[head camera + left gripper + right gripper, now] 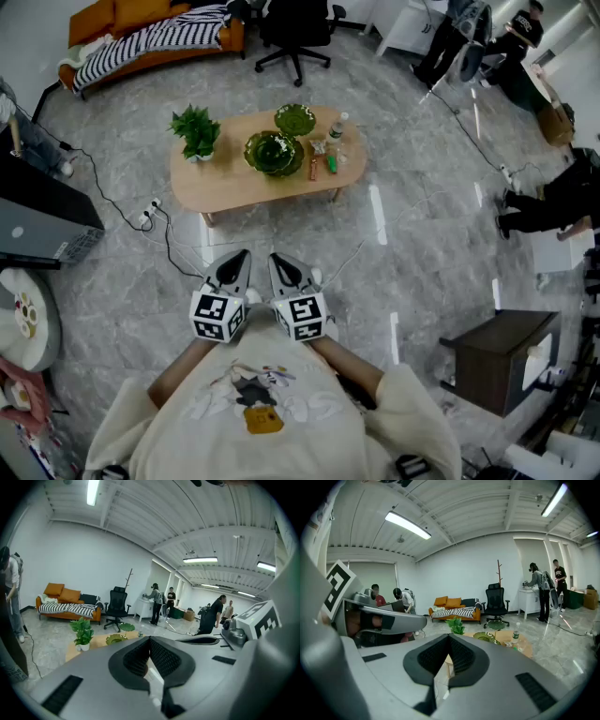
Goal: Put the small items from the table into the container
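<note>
Tbl (225,183) w/ 2 green dishes (274,153), 1 plant (196,131)

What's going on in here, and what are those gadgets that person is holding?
A person stands a little way back from a low wooden table, holding the left gripper and the right gripper side by side, fingers shut on nothing. The small items lie on the table beside a green bowl; none has been picked up yet.

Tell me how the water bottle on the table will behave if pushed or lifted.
The water bottle stands upright on the table, tall and narrow, so a high push would probably tip it. It looks like clear plastic, so likely light. Being round, it could roll once down.
</note>
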Action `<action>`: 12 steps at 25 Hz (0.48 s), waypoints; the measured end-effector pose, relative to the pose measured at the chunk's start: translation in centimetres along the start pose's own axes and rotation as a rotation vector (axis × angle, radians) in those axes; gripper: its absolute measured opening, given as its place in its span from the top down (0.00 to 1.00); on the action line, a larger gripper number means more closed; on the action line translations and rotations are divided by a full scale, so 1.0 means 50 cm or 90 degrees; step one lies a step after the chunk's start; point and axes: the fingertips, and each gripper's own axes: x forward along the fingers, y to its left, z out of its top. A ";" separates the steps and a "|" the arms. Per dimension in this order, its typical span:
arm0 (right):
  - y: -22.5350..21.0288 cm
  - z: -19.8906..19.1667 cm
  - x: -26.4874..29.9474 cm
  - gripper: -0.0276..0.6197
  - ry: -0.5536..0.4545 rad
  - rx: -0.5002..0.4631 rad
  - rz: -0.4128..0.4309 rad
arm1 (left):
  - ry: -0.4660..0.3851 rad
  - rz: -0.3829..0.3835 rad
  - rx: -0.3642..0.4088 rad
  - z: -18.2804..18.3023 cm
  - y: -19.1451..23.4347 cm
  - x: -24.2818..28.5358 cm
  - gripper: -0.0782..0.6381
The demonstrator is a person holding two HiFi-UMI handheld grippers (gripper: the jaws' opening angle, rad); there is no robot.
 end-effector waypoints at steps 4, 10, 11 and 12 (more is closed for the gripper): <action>-0.002 0.000 0.014 0.95 0.013 0.015 -0.003 | 0.001 -0.006 0.000 -0.002 0.014 0.014 0.88; -0.011 -0.005 0.025 0.95 0.010 0.011 -0.008 | 0.004 -0.010 -0.005 -0.004 0.021 0.018 0.88; -0.009 -0.006 0.026 0.95 0.012 0.011 -0.008 | 0.003 -0.010 -0.007 -0.004 0.022 0.018 0.88; -0.008 -0.007 0.027 0.95 0.015 0.011 -0.008 | 0.003 -0.011 -0.009 -0.004 0.025 0.018 0.88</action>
